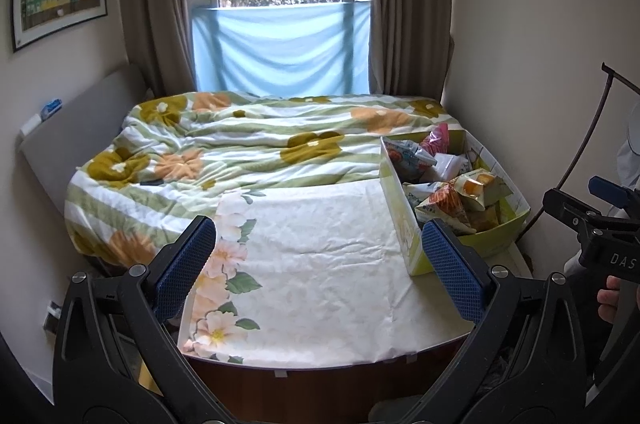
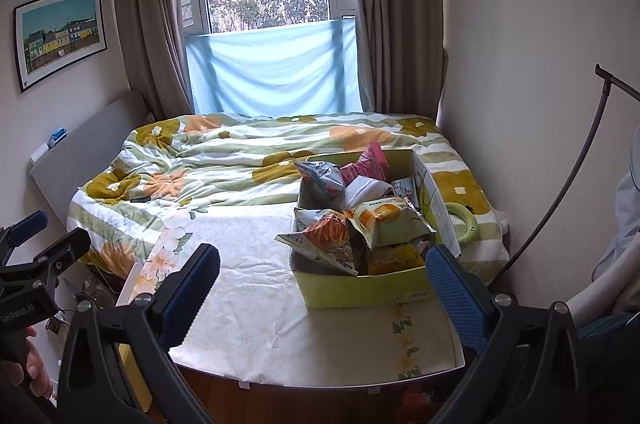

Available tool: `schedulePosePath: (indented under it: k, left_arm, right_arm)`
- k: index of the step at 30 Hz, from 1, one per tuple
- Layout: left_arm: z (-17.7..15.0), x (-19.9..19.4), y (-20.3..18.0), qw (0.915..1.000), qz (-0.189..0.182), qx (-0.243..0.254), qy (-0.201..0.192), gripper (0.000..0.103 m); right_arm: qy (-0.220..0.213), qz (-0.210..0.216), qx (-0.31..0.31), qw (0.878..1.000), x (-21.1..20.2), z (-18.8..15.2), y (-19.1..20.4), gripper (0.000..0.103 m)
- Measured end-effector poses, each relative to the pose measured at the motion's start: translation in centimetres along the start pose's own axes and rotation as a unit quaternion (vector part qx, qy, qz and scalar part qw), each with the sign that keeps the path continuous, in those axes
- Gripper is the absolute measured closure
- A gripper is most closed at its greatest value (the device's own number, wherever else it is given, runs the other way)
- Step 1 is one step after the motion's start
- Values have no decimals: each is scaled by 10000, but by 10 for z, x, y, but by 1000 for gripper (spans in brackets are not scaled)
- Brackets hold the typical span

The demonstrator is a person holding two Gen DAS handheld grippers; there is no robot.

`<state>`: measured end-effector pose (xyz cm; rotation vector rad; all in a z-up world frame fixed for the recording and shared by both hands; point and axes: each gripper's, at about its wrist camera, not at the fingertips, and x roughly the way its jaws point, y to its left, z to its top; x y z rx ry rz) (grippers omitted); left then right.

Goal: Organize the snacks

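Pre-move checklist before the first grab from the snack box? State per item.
1. left gripper open, nothing held: ok.
2. right gripper open, nothing held: ok.
3. snack box open-topped, packets exposed: ok.
4. orange packet on top, overhanging the box's near-left rim, reachable: ok.
5. Bare tablecloth left of the box for laying packets out: ok.
6. Packets lower in the pile, count and type: cannot tell.

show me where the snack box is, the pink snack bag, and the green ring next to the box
snack box [image 2: 360, 288]: right wrist view, front wall.
pink snack bag [image 2: 376, 160]: right wrist view, upper part.
green ring [image 2: 469, 224]: right wrist view, right side.
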<state>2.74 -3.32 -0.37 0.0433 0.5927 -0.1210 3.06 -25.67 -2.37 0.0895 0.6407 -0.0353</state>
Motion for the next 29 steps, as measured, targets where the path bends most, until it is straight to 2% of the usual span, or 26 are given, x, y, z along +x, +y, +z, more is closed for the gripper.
schedulePosePath:
  k: [17,22,29]
  left_arm:
    - [-1,-5,-6,9999,-136,13,-50,1]
    - [-1,-10,-12,9998,85,104,-174,1]
    - [-2,-12,-20,9996,65,101,-250,1]
  right_arm:
    - [14,-63,53,10000,-1,-1,-4,1]
    - [-26,-94,66,9999,-3,-2,-6,1]
    - [-24,-116,75,9999,-3,-3,-9,1]
